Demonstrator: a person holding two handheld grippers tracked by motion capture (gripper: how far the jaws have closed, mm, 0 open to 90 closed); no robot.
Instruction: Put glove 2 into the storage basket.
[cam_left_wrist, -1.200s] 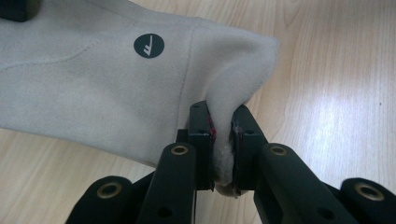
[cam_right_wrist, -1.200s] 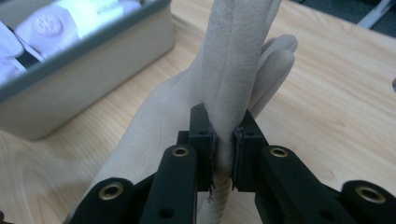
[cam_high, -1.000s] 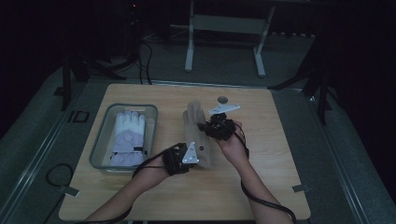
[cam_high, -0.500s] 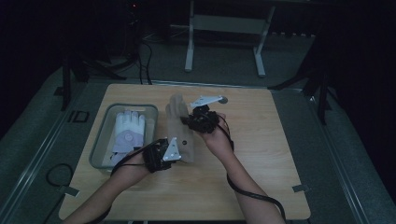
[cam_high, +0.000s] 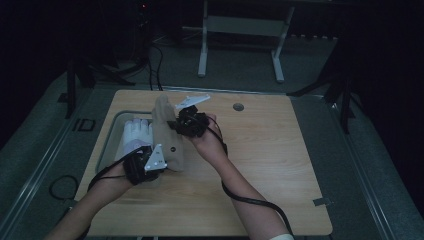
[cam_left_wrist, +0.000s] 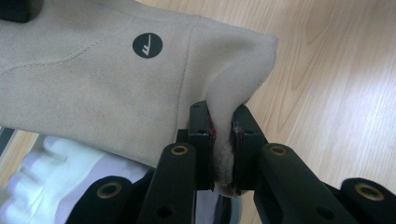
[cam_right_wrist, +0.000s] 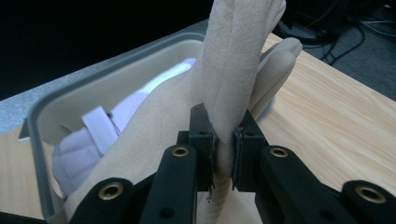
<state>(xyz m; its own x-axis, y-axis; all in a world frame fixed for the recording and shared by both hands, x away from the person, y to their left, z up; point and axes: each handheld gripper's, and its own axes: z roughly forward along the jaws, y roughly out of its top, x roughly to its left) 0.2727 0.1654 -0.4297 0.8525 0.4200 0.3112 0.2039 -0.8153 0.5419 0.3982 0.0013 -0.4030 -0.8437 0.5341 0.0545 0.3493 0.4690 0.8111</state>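
Carrying: a beige glove (cam_high: 167, 135) is hanging in the air between two hand-held grippers, stretched along its length so it is staying flat rather than bunching.
Glove position: it is hovering over the right edge of a grey bin (cam_high: 111, 137), at the left of the wooden table (cam_high: 270, 165), apparently so it can be lowered in.
Left gripper (cam_left_wrist: 222, 140): its black jaws are closing on the cuff corner of the glove, pinching the fabric into a fold; a round dark logo (cam_left_wrist: 147, 45) is facing the camera.
Right gripper (cam_right_wrist: 224, 144): its jaws are clamping the finger end, and the glove's fingers (cam_right_wrist: 275, 70) are standing up above them.
Bin contents: white gloves (cam_high: 135, 135) are lying inside, one with a strap (cam_right_wrist: 100, 126) across it, suggesting gloves are being gathered here.
Likely step: the glove is probably being moved to join the others.
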